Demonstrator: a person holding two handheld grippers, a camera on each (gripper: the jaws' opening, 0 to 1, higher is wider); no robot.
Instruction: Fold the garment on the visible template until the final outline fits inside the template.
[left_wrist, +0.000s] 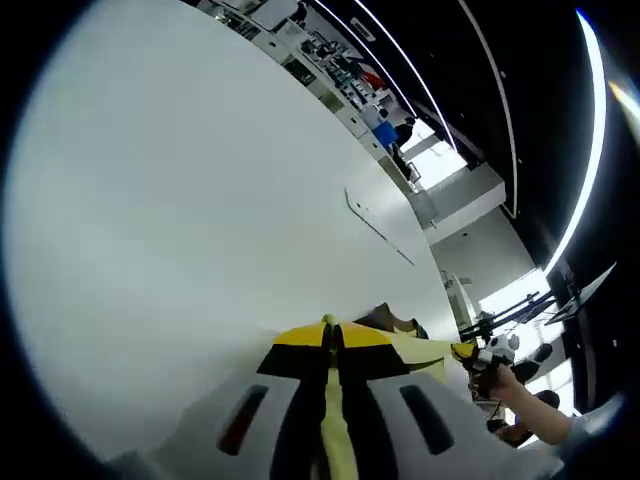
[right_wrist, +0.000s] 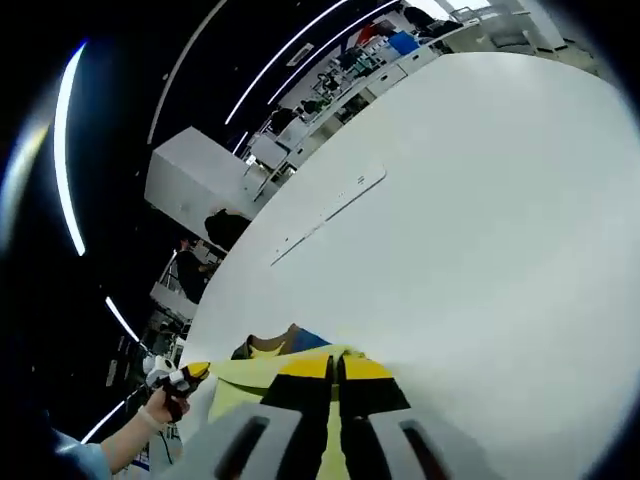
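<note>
While the left gripper view looks out along its own jaws, the left gripper (left_wrist: 333, 335) has its yellow-tipped jaws pressed together on a fold of the pale yellow fabric garment (left_wrist: 425, 352), which hangs pinched between them and runs off toward the other hand. That hand (left_wrist: 495, 378) holds the right gripper (left_wrist: 468, 352), closed on the far end of the same cloth. A dark collar or trim (left_wrist: 392, 320) peeks above the stretched edge. Beyond lies the broad white worktop (left_wrist: 180, 220), with a thin outlined template strip (left_wrist: 378, 228) lying flat well out from the garment, toward the far edge.

From the right gripper view, the right gripper has its jaws likewise closed on the yellow cloth, with a strip of fabric running down between them. Past it the garment spreads toward the hand holding the left gripper, and a blue patch (right_wrist: 312, 340) and dark neckline (right_wrist: 262, 345) show near the top of the bunched cloth. I cannot tell whether the garment touches the worktop or is lifted clear of it.

This cloth looks light, limp and apt to sag or slide, so I would judge the sound hold is at the seams or corners, kept taut between the two grippers, with a firm pinch through both layers.
</note>
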